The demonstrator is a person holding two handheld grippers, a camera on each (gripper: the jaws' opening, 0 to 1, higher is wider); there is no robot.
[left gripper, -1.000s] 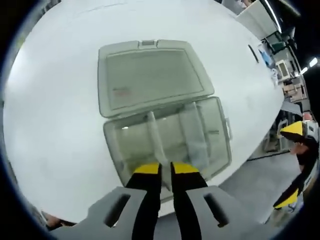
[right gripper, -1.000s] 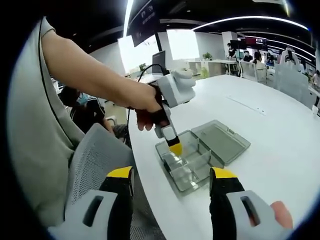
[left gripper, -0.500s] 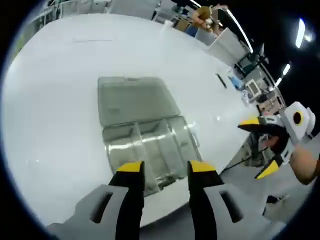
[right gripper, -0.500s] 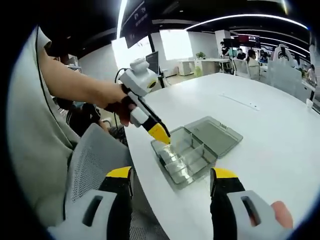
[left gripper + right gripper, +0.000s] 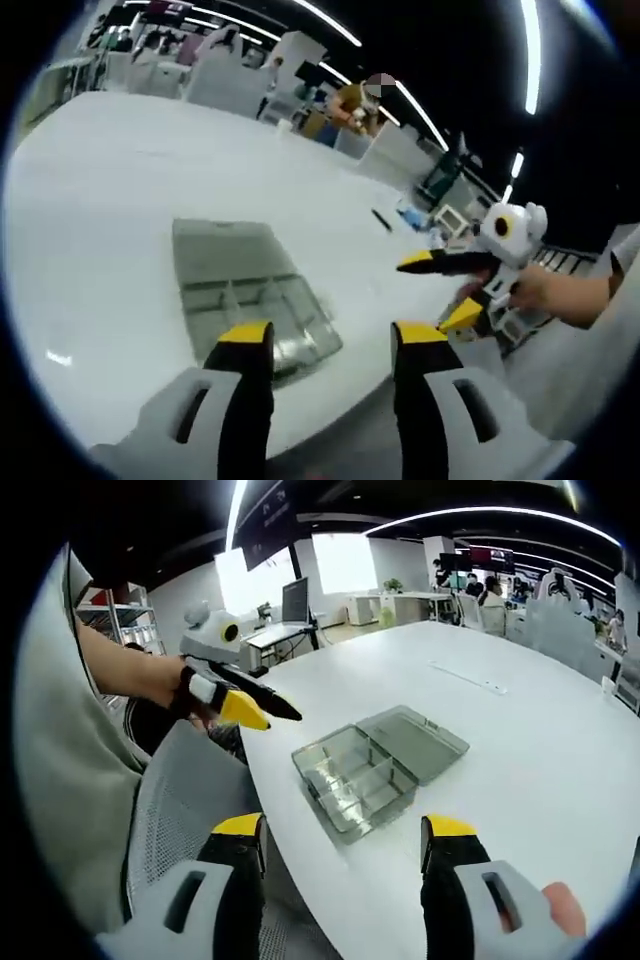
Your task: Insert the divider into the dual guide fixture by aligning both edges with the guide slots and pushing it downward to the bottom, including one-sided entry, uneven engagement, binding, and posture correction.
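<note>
1. A clear plastic compartment box point(image 5: 352, 775) sits near the edge of the white tabletop point(image 5: 520, 760), its hinged lid point(image 5: 413, 742) folded flat open on the far side in the right gripper view.
2. In the left gripper view the same box point(image 5: 262, 315) lies just beyond the left gripper point(image 5: 327, 345), with the lid point(image 5: 225, 250) stretching away from it.
3. Clear dividers point(image 5: 365, 767) stand upright inside the box, splitting it into compartments; they are too see-through to tell how deep each one sits in its slots.
4. The left gripper's yellow-tipped fingers point(image 5: 245, 340) are spread wide and hold nothing, with the box's near corner showing between them.
5. In the right gripper view the left gripper point(image 5: 250, 705) hangs in the air off the tabletop's edge, apart from the box, its two fingers splayed and bare, held by a person's hand point(image 5: 190, 692).
6. The right gripper point(image 5: 345, 830) is also wide apart and has nothing between its fingers point(image 5: 445, 832); it hangs short of the tabletop's edge, well apart from the box.
7. In the left gripper view the right gripper point(image 5: 440, 290) appears off the tabletop to the right, fingers parted and holding nothing, gripped by a hand point(image 5: 530, 290).
8. A grey mesh office chair point(image 5: 180, 810) stands just beside the tabletop's edge.
9. More desks and chairs fill the room behind.
</note>
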